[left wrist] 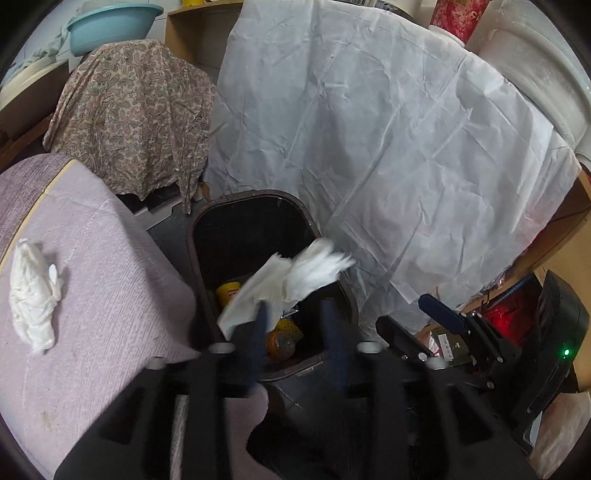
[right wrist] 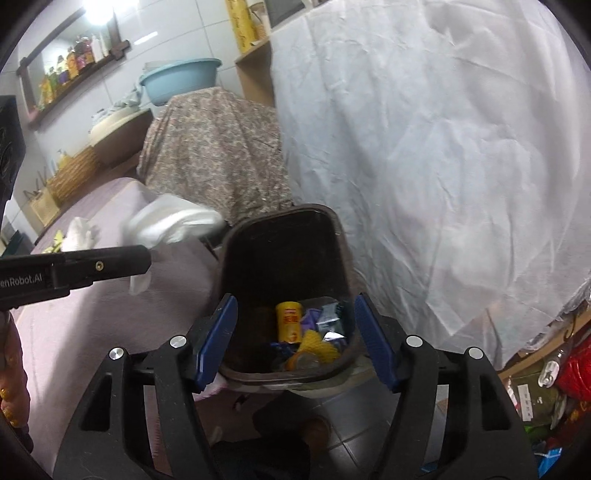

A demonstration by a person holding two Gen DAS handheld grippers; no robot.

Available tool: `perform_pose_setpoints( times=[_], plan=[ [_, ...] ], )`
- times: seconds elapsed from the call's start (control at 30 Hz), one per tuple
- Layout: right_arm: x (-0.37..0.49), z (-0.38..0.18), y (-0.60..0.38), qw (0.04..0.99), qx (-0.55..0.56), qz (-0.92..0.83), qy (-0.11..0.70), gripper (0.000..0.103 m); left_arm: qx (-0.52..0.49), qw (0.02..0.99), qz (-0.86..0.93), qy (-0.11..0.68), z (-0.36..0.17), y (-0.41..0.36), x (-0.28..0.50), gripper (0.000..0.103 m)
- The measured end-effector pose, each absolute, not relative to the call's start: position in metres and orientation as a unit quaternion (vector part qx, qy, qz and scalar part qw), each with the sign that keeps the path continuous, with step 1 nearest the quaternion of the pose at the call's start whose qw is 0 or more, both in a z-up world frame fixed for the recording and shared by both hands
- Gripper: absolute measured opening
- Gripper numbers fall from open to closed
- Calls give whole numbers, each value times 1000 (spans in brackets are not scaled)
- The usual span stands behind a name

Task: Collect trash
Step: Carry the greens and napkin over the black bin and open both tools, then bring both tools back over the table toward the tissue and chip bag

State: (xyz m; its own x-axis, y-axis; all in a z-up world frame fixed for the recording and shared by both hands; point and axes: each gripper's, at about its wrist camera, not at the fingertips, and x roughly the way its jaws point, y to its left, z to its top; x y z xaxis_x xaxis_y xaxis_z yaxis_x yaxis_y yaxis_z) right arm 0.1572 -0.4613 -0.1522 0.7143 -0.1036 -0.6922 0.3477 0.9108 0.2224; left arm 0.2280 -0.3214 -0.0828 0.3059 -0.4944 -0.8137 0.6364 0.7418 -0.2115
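Observation:
A dark trash bin [left wrist: 255,218] stands open on the floor beside a lilac-covered surface [left wrist: 110,295]; it also shows in the right wrist view [right wrist: 284,236] with a yellow can [right wrist: 290,321] and wrappers inside. My left gripper [left wrist: 295,310] has its jaws apart over the bin; a blurred white tissue [left wrist: 291,280] hangs at its left finger, in the right wrist view [right wrist: 170,221] at the left gripper's tip. Another crumpled tissue [left wrist: 33,291] lies on the lilac surface. My right gripper [right wrist: 295,332] is open and empty just above the bin's near rim.
A large white sheet [left wrist: 388,147] drapes furniture behind the bin. A paisley cloth [left wrist: 136,118] covers something at the back left, with a teal basin [left wrist: 110,26] above. Red bags and clutter [right wrist: 554,376] lie on the floor at the right.

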Motion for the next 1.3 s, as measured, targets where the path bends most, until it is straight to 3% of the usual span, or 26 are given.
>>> perform_pose_setpoints(
  times=[0.2, 0.6, 0.93, 1.03, 1.3],
  plan=[
    [161, -165, -469, 902, 175, -126, 375, 66, 72, 808, -353, 466, -83, -324, 227, 69],
    [171, -165, -442, 902, 176, -85, 385, 66, 87, 840, -328, 423, -65, -289, 214, 82],
    [194, -137, -379, 916, 134, -12, 378, 67, 88, 869, -264, 408, -49, -216, 224, 85],
    [202, -126, -357, 921, 118, 19, 372, 78, 75, 879, -240, 406, -44, -184, 229, 85],
    [228, -102, -294, 926, 48, 88, 363, 79, 71, 899, -144, 407, -47, -85, 243, 85]
  ],
)
